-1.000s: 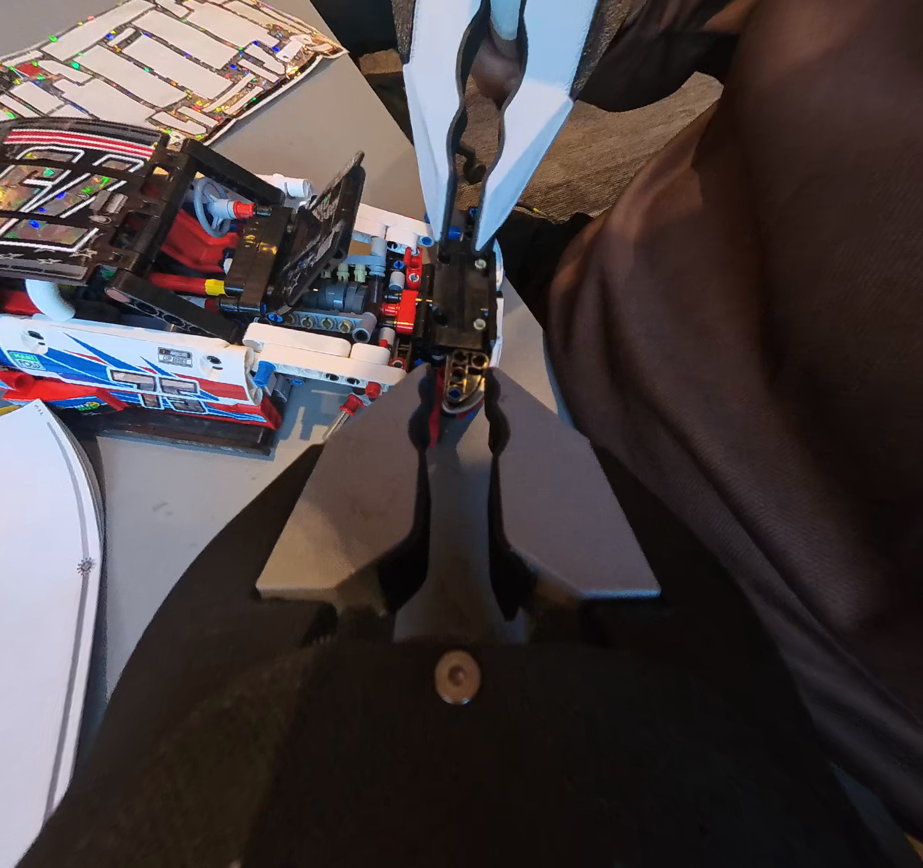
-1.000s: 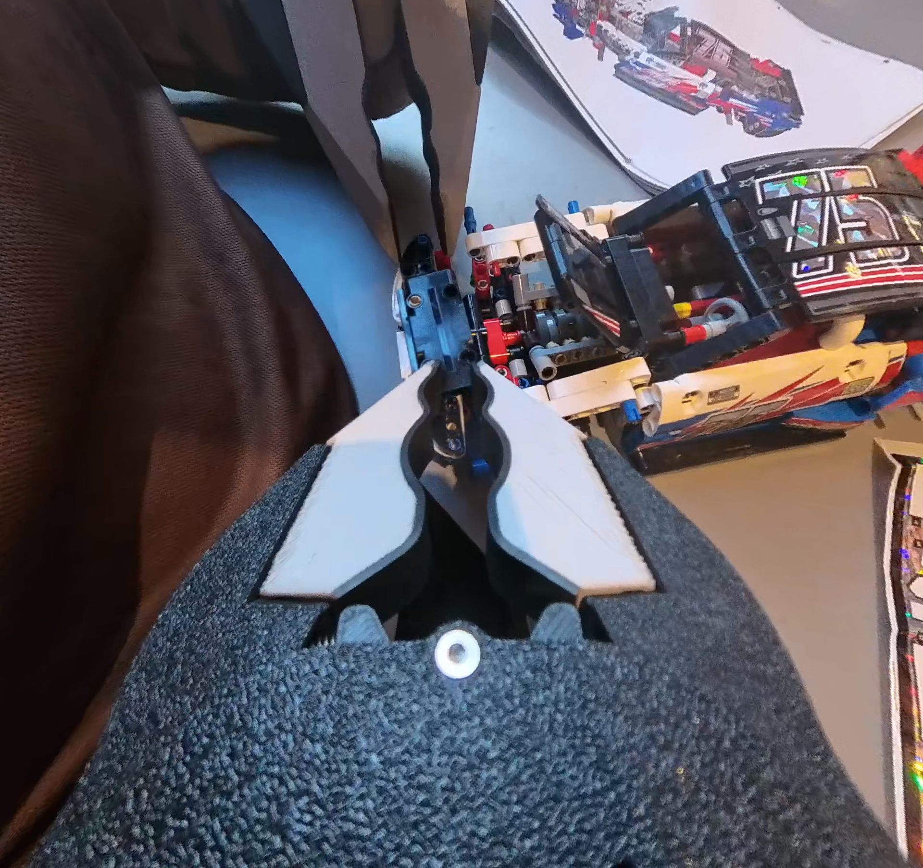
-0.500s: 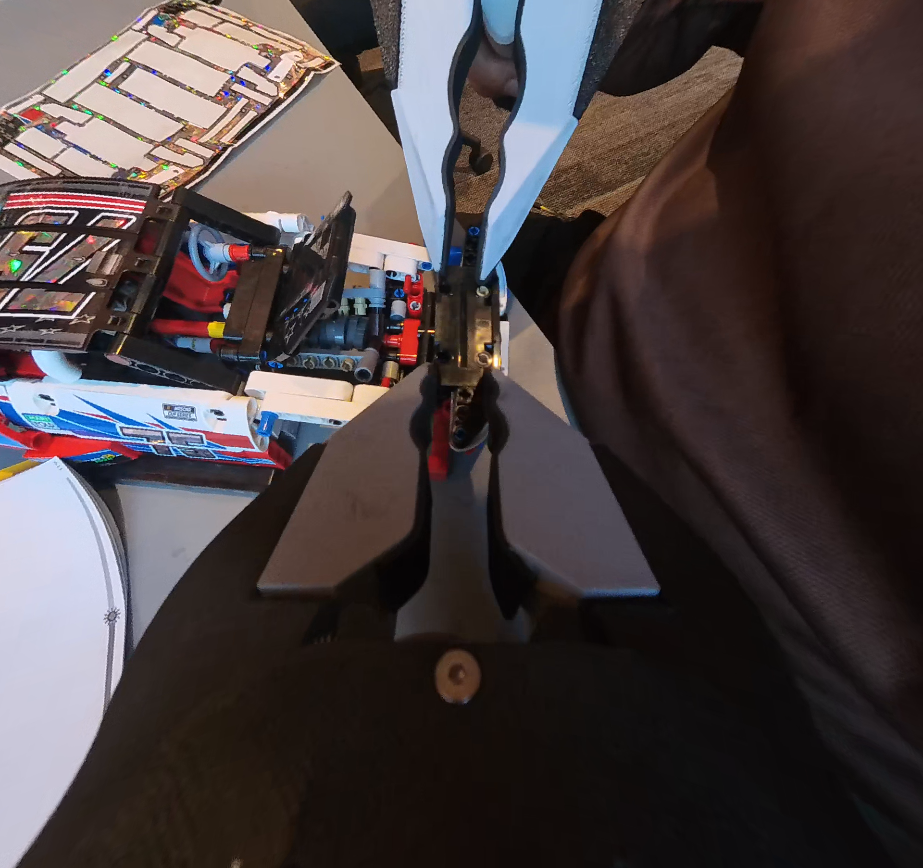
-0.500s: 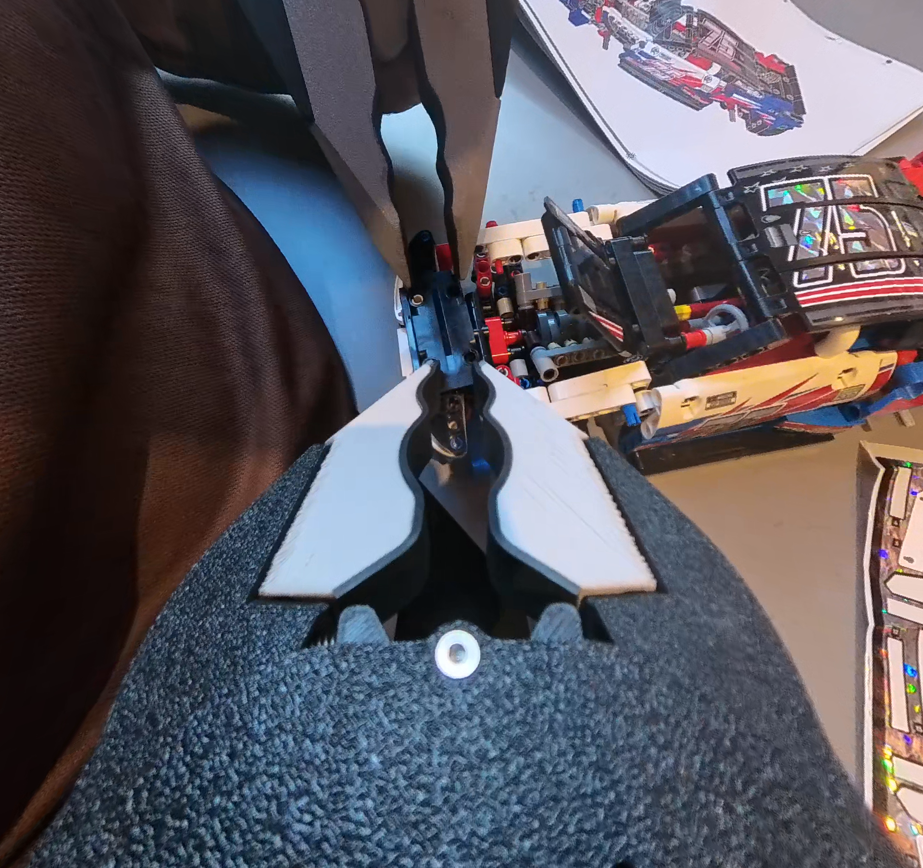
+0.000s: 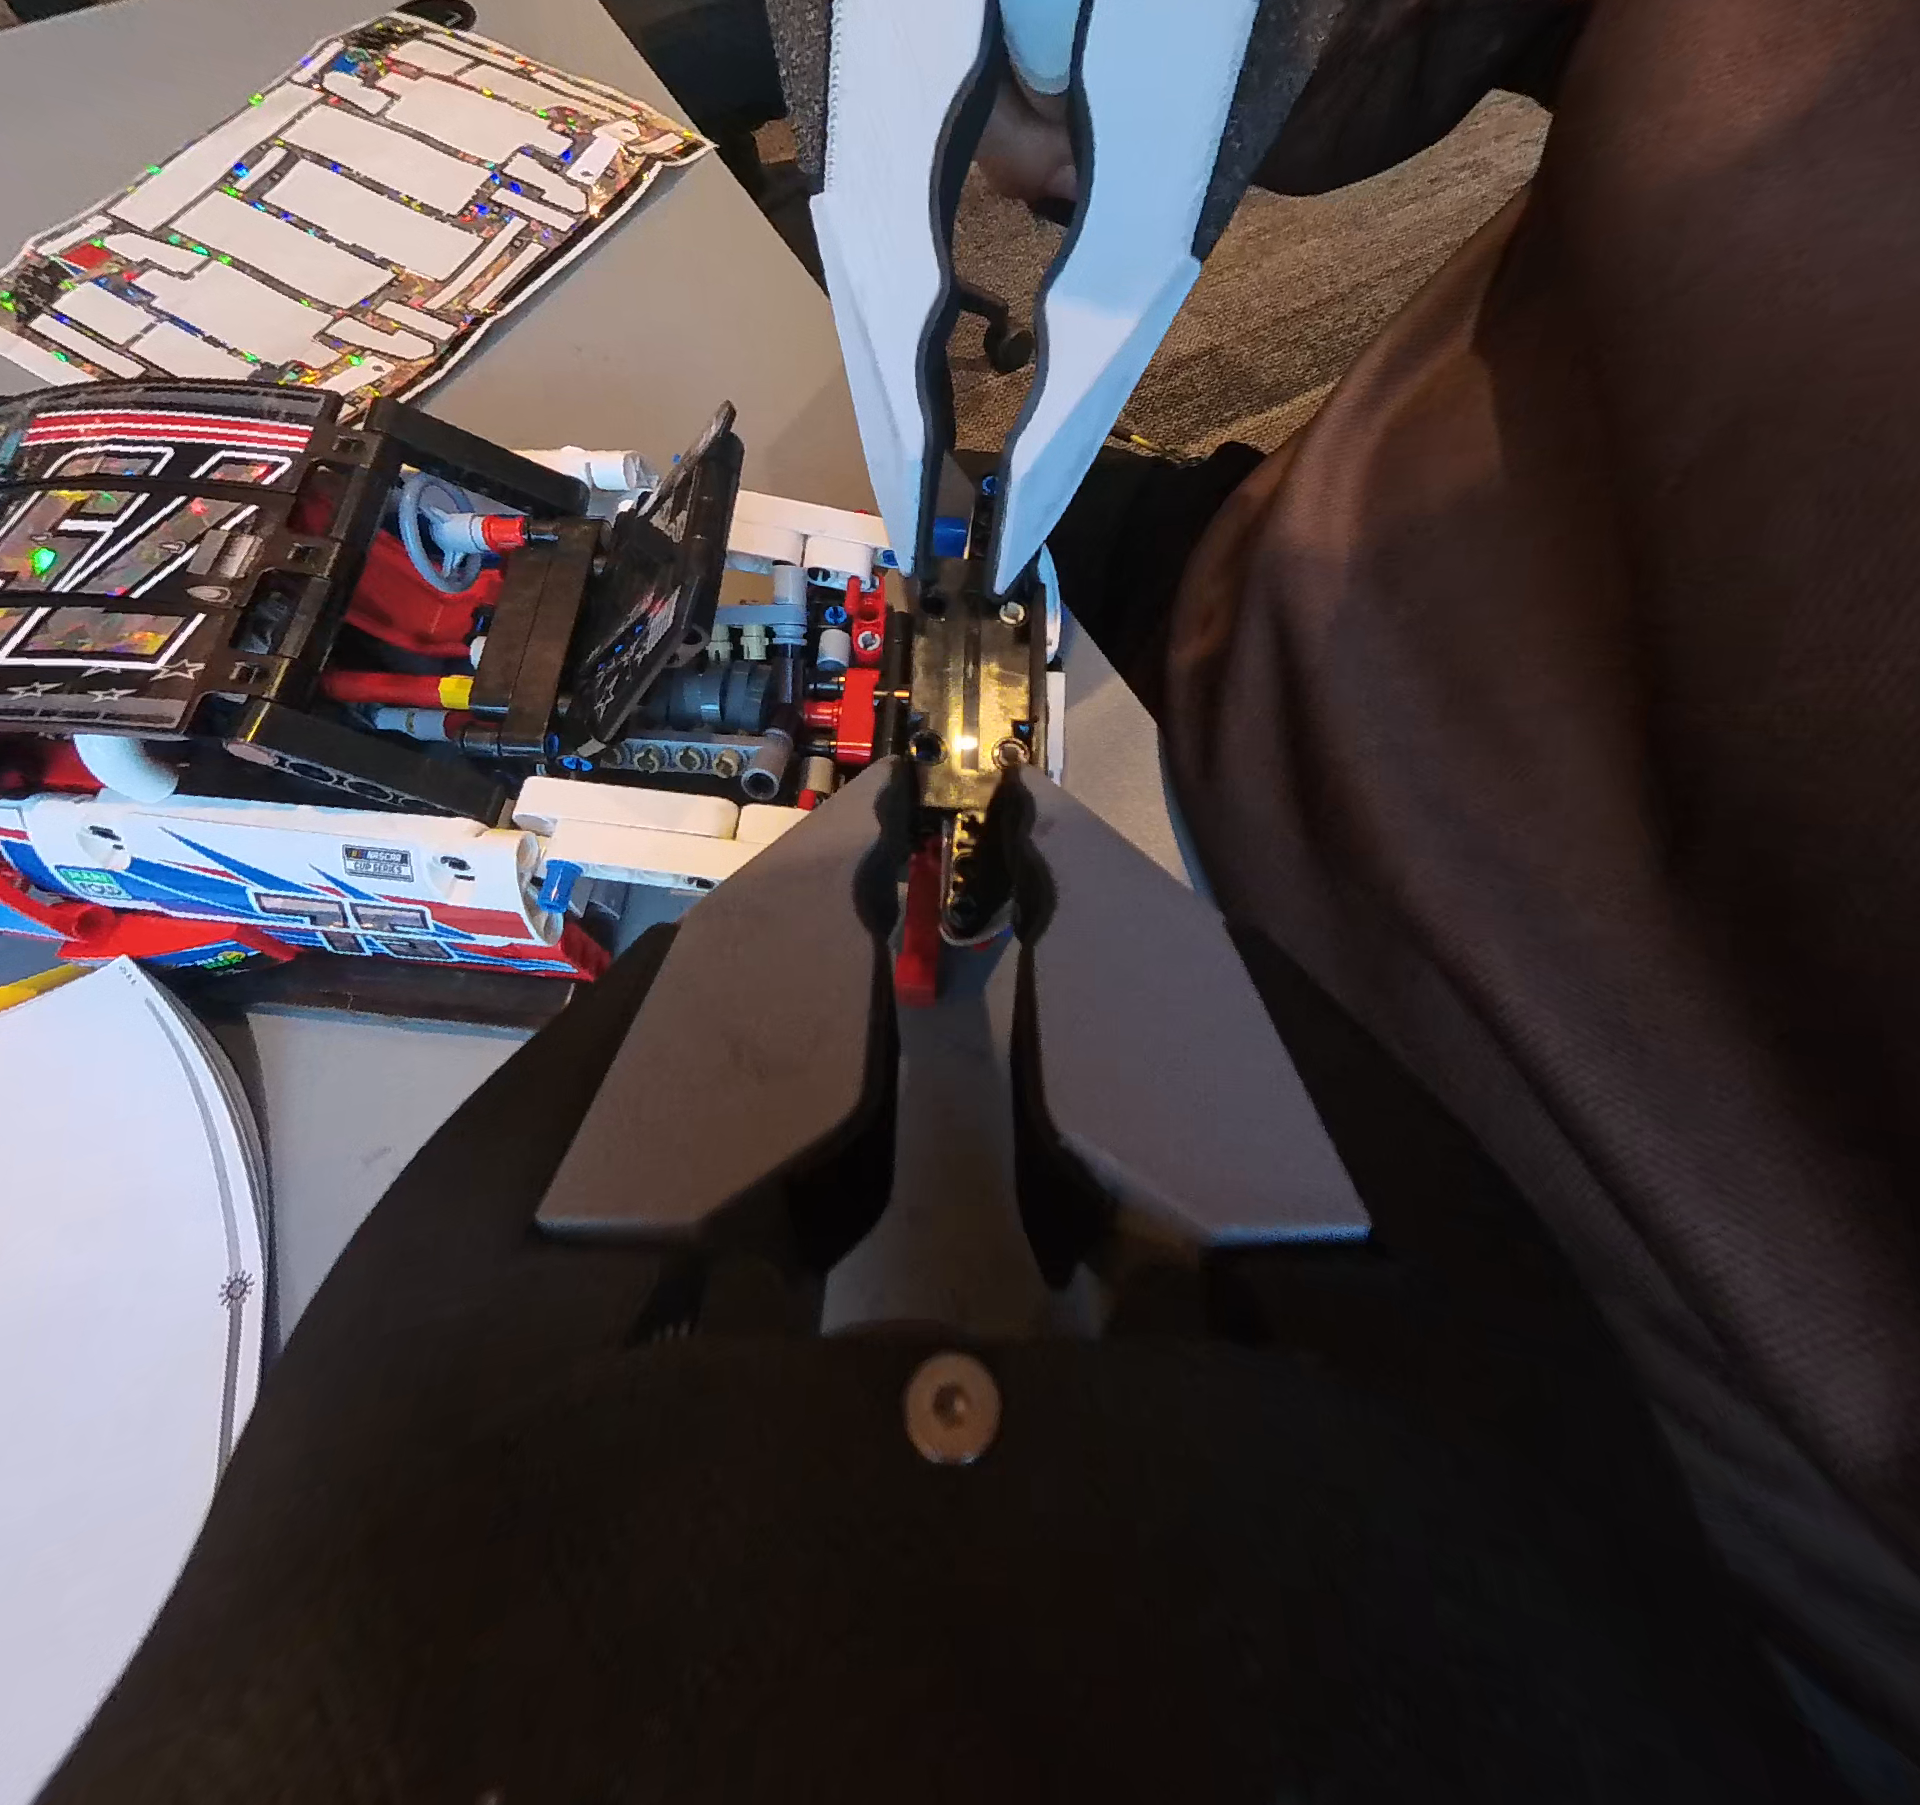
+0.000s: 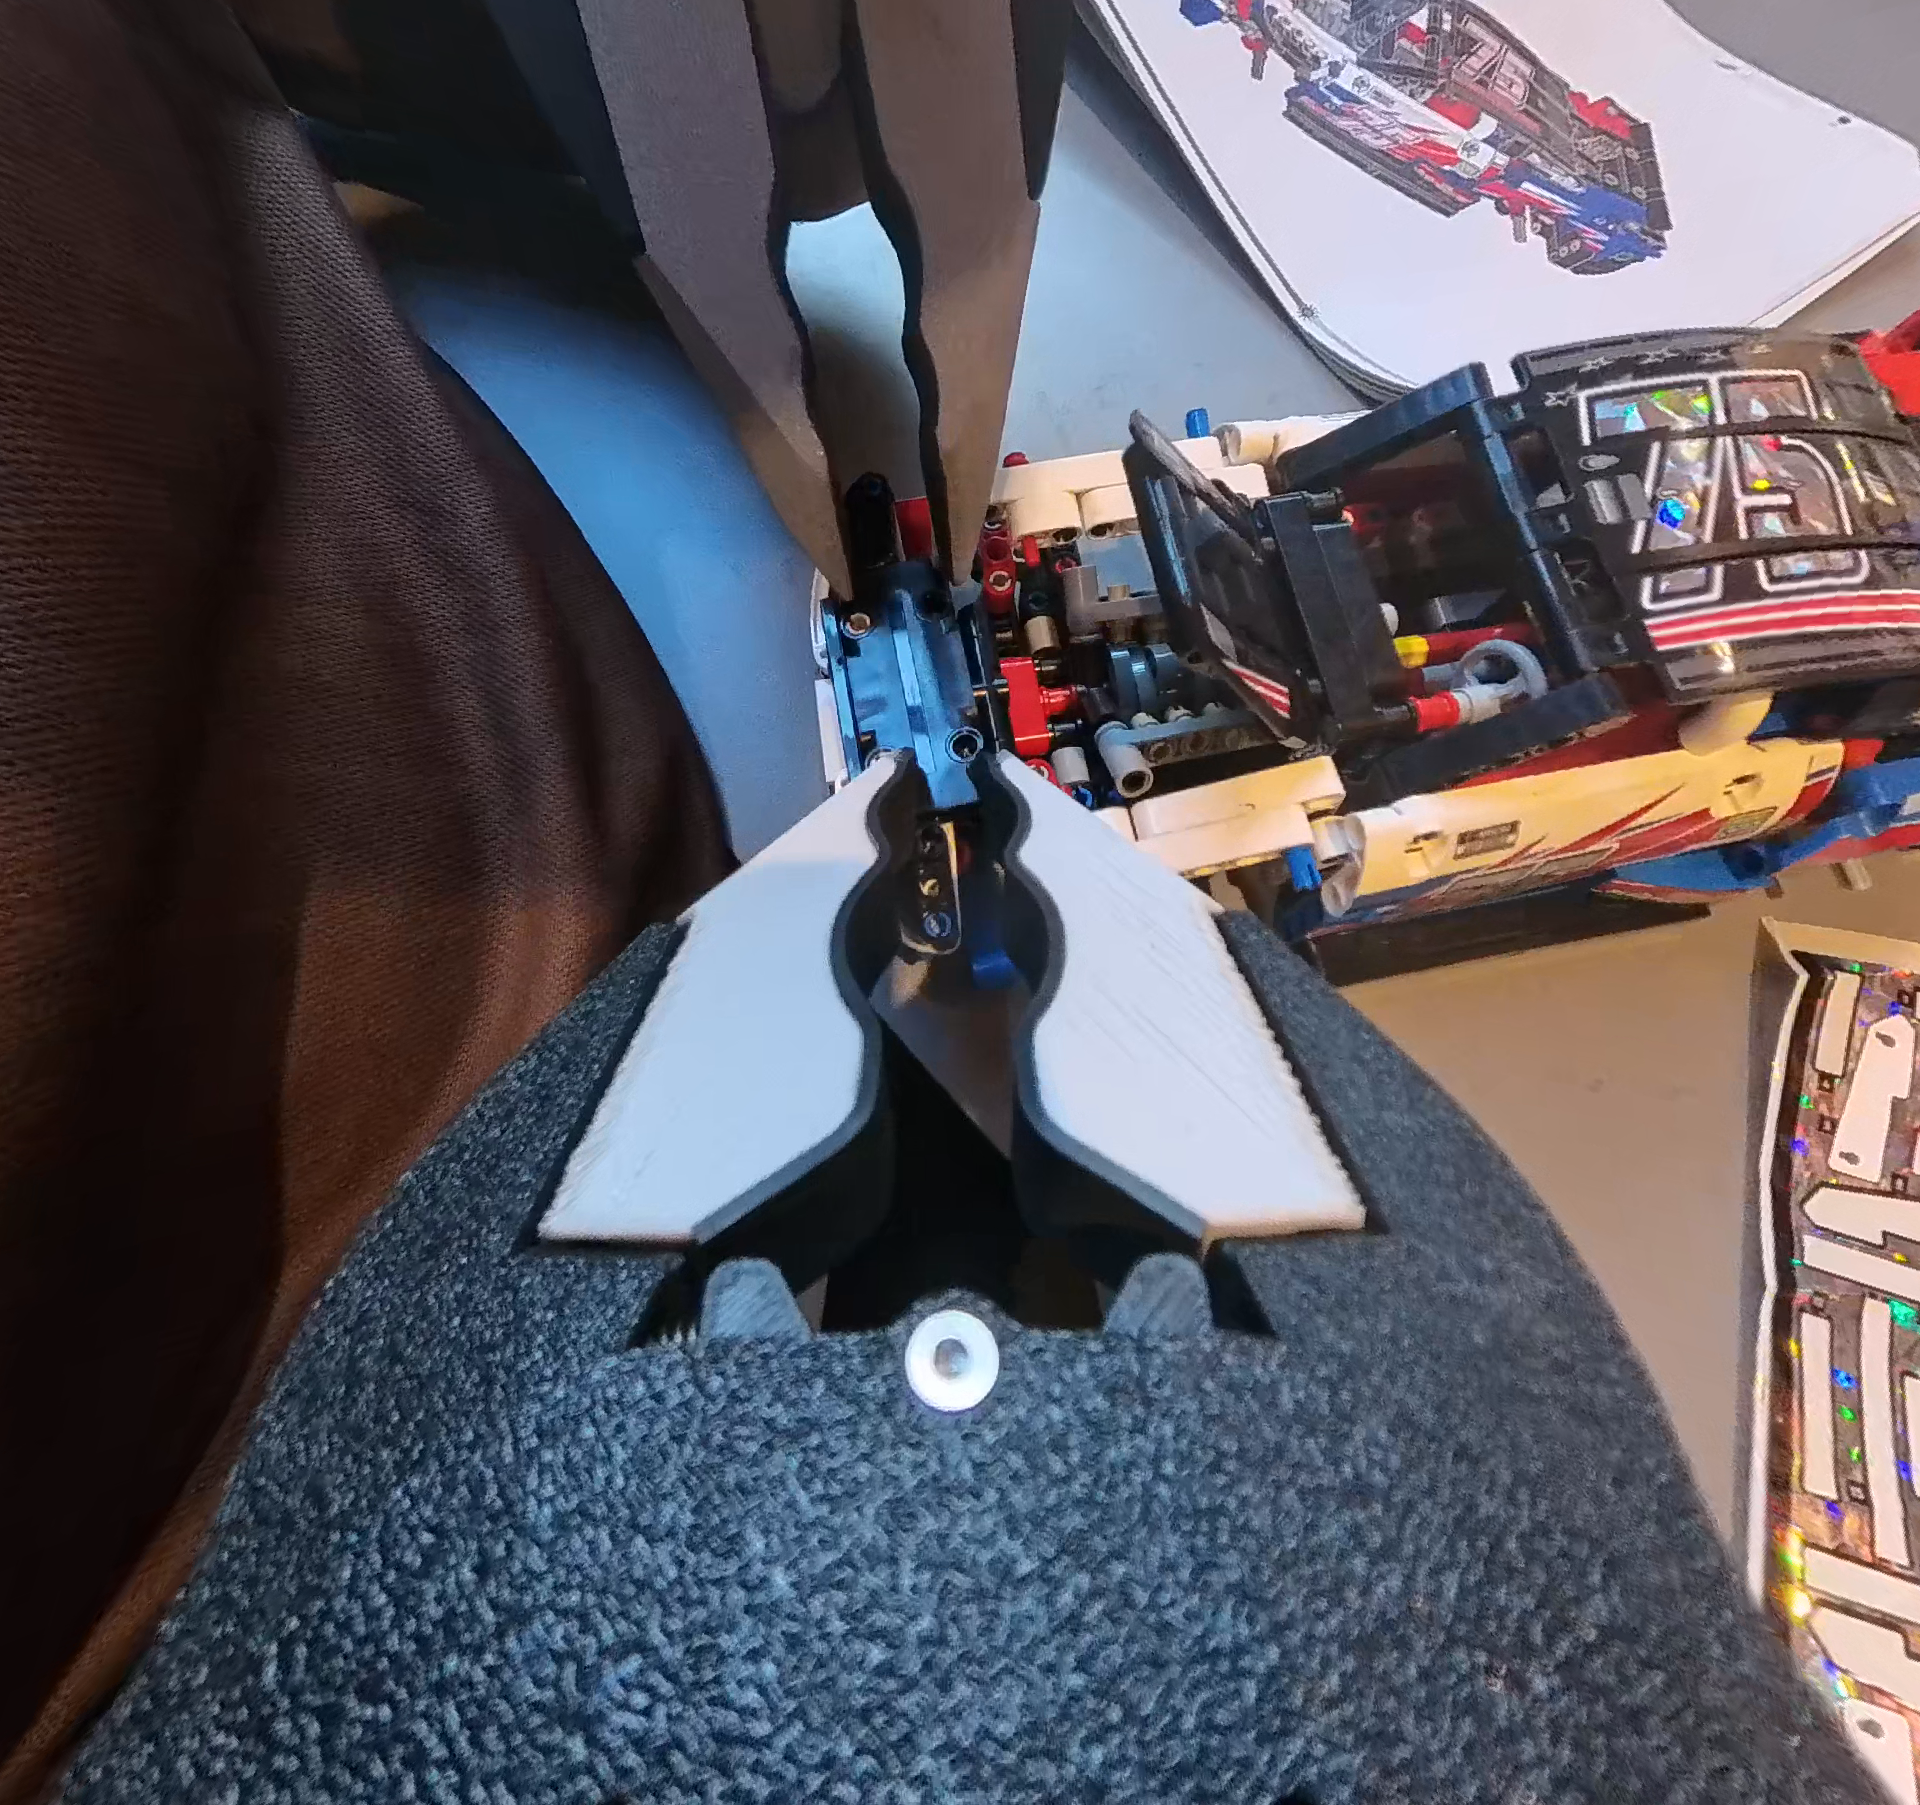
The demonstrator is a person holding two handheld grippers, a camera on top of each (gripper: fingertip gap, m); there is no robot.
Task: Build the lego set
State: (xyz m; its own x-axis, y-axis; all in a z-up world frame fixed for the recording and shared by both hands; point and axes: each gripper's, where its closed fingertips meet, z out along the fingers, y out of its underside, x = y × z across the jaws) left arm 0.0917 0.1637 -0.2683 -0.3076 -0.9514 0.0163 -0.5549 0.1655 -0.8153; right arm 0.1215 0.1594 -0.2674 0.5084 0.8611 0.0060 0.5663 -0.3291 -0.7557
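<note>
Two handheld grippers meet at one end of a red, white and blue brick-built race car [image 5: 312,716] lying on the grey counter [image 5: 623,342]. The dark-fingered left gripper [image 5: 951,799] and the white-fingered right gripper [image 6: 940,789] face each other across a glossy black block assembly [image 5: 971,685] at the car's end, each pair of jaws nearly closed and apparently pinching a slim black holed beam beneath it. The step in hand appears to be seating this black section onto the chassis. The next move likely calls for steady, even pressure from both sides. A holographic sticker sheet [image 5: 312,207] and an open white instruction booklet [image 6: 1455,145] lie nearby.
</note>
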